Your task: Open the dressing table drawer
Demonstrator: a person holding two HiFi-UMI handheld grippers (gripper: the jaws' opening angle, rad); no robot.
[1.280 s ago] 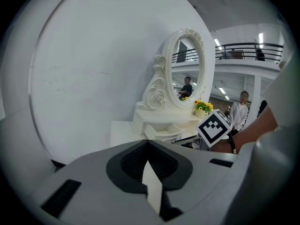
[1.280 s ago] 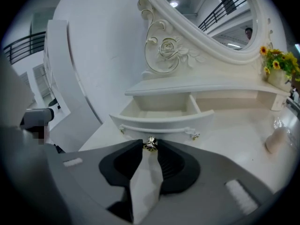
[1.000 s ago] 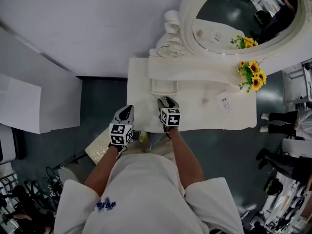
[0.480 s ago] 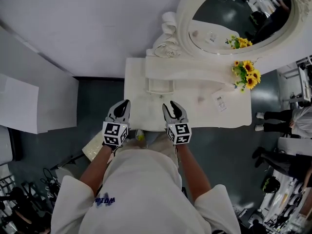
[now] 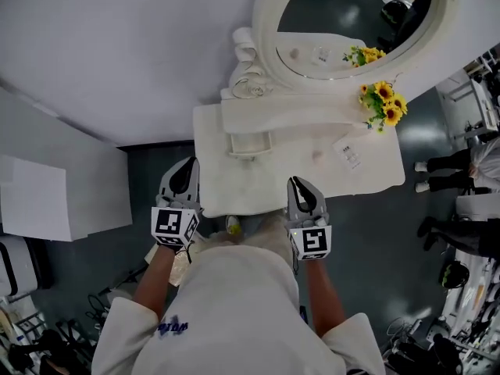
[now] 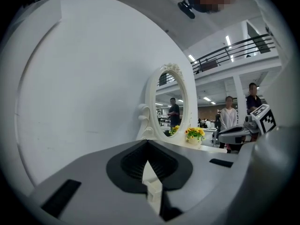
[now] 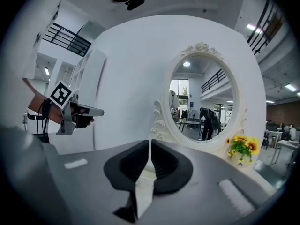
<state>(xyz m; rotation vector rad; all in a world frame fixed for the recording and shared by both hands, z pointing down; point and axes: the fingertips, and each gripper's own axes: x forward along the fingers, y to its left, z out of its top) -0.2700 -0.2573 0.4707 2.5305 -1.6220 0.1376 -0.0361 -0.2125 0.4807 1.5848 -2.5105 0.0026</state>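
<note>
- The left gripper (image 5: 184, 180) was pressed together at the tips, with nothing between its jaws.
- The right gripper (image 5: 303, 187) was also pressed together. Its jaws had just been closing, and nothing lay between them.
- In the head view, the left gripper hung by the front left corner of the white table (image 5: 289, 174).
- The right gripper hung at the table's front edge, right of the middle.
- The person's body stood between the two grippers, which were well apart.
- Both gripper views looked about level across the tabletop toward the mirror (image 5: 351, 10).
- Each gripper view also showed the other gripper held in the air off to the side.
- The drawer (image 5: 250, 144) sat at the back of the tabletop, left of the middle.
- It appeared pulled out from the raised shelf (image 5: 312, 119) under the mirror, with its pale inside open to view from above.
- Both grippers were well apart from the drawer and touched neither it nor the table.
- Yellow flowers (image 5: 380, 104) stood on the right end of the shelf, and the mirror showed their reflection.
- A small card (image 5: 349, 153) lay on the tabletop, right of the drawer.
- The table backed onto a white wall (image 5: 117, 53), with dark floor (image 5: 148, 162) around it.
- People (image 6: 228, 118) stood in the room beyond the table's right end.
</note>
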